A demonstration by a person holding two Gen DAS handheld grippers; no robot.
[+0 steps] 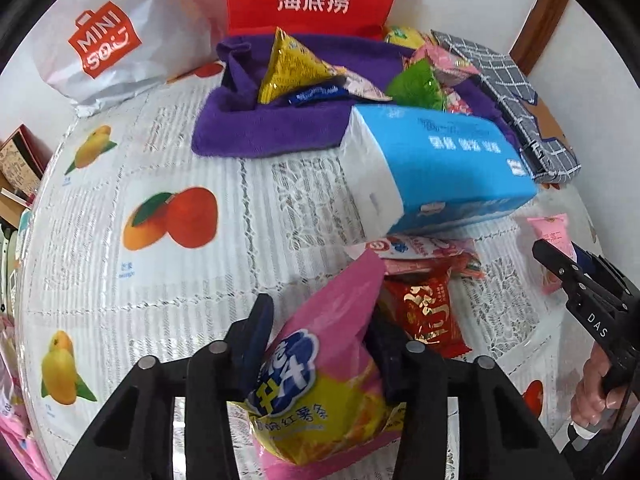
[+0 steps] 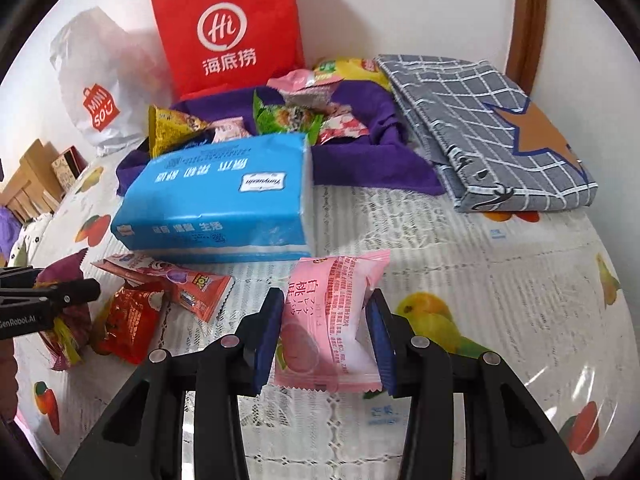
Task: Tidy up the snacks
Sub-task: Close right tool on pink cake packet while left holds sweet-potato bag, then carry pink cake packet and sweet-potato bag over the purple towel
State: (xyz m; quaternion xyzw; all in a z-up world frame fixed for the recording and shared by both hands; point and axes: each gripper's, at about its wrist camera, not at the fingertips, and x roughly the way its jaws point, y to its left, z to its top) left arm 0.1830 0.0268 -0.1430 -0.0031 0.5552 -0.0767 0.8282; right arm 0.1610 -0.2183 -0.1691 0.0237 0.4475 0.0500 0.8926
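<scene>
Fruit-print tablecloth (image 2: pixel 480 280): at twelve o'clock, snack packets are heaped on a purple cloth (image 2: pixel 360 168); left gripper (image 1: pixel 316 344) is clamped on a pink-yellow bag (image 1: pixel 320 380), right gripper (image 2: pixel 326 336) on a pink packet (image 2: pixel 328 320).

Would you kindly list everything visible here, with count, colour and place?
Tissue pack: one, blue, mid-table.
Purple cloth: one, behind the tissues, holding about six snack packets.
Red paper bag: one, against the wall.
White shopping bag: one, left of the red bag.
Checked cloth: one, grey, folded, far right.
Loose snacks: a few, red and pink, before the tissues.
Tablecloth: white, fruit-printed.
Left tool: shut on pink-yellow snack bag.
Right tool: shut on pink packet.
</scene>
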